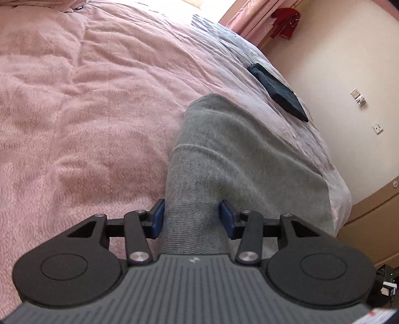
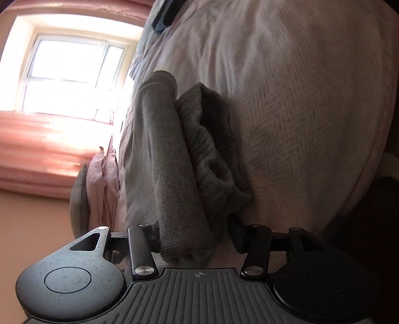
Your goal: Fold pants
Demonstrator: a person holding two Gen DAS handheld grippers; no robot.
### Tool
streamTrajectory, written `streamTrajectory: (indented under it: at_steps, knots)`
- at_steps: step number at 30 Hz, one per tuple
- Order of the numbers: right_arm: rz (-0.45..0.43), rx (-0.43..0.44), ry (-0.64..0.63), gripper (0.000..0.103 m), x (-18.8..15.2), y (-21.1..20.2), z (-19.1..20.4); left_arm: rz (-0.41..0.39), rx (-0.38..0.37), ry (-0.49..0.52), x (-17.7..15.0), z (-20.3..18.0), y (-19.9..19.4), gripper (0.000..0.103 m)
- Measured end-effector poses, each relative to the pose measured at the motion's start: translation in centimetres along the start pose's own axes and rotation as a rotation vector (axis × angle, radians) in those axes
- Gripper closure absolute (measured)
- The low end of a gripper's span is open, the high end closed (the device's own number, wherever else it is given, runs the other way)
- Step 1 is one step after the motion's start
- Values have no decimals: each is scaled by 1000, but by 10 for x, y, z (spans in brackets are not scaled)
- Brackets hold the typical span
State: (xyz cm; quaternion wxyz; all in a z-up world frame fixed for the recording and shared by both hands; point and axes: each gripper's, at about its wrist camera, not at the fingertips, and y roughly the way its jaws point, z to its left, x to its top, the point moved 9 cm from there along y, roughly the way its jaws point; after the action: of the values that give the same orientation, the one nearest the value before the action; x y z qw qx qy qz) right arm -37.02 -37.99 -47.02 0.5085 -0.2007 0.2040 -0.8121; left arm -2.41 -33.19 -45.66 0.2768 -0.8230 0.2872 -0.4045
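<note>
Grey knit pants [image 1: 237, 154] lie stretched over the pink bedcover [image 1: 87, 112], running from my left gripper [image 1: 192, 219] toward the bed's right edge. The left gripper's blue pads [image 1: 157, 219] pinch a bunched strip of the grey fabric. In the right wrist view, which is rolled sideways, the pants [image 2: 169, 154] hang as a long fold with a crumpled ribbed part beside it. My right gripper [image 2: 195, 236] is shut on the ribbed end of that fold. Each gripper is out of the other's view.
A dark folded garment [image 1: 279, 92] lies near the bed's right edge, beyond the pants. A red garment [image 1: 284, 22] hangs by the far wall. Pillows [image 2: 99, 179] and a bright window [image 2: 69, 74] show in the right wrist view. The floor drops off right of the bed.
</note>
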Motion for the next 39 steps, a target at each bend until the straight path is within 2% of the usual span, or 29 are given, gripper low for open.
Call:
streamTrajectory:
  at_steps: [3,5,8,9,10,12,14,16,18,22,25,33,36,39]
  knots:
    - [-40,-35,-144,55,16,-27,8,-79,26,35,14,-1,-17,62]
    - [-110,-54,-218,55,24,-40,15,-114,67,88,28,-3,-25,59]
    - [-209,-83,-324,56,28,-53,31,-106,99,132,41,-12,-18,58]
    - [-240,-66,-367,62,25,-56,38,-101,95,151,42,-18,-13,58]
    - [-253,-68,-414,76,18,-58,43,-95,84,172,41,-25,-7,58]
    - [-197,-100,-473,92,15,-31,46,-65,84,219,33,-36,9,58]
    - [-148,-206,-470,91,15,-9,28,-61,153,272,23,-38,20,57]
    - [-129,-193,-398,91,16,-11,15,-64,192,316,16,-39,22,56]
    - [-146,-170,-406,91,17,-17,22,-56,220,325,14,-41,19,56]
    - [-165,-267,-481,83,19,-30,32,-64,273,350,15,-49,2,56]
    - [-180,-307,-511,81,16,-37,35,-80,264,362,13,-60,-12,56]
    - [-216,-312,-549,78,10,-54,49,-109,231,393,10,-80,-30,56]
    - [-226,-282,-545,77,19,-54,49,-124,233,410,19,-81,-27,56]
    - [-249,-214,-501,74,41,-52,48,-134,224,431,33,-83,-17,56]
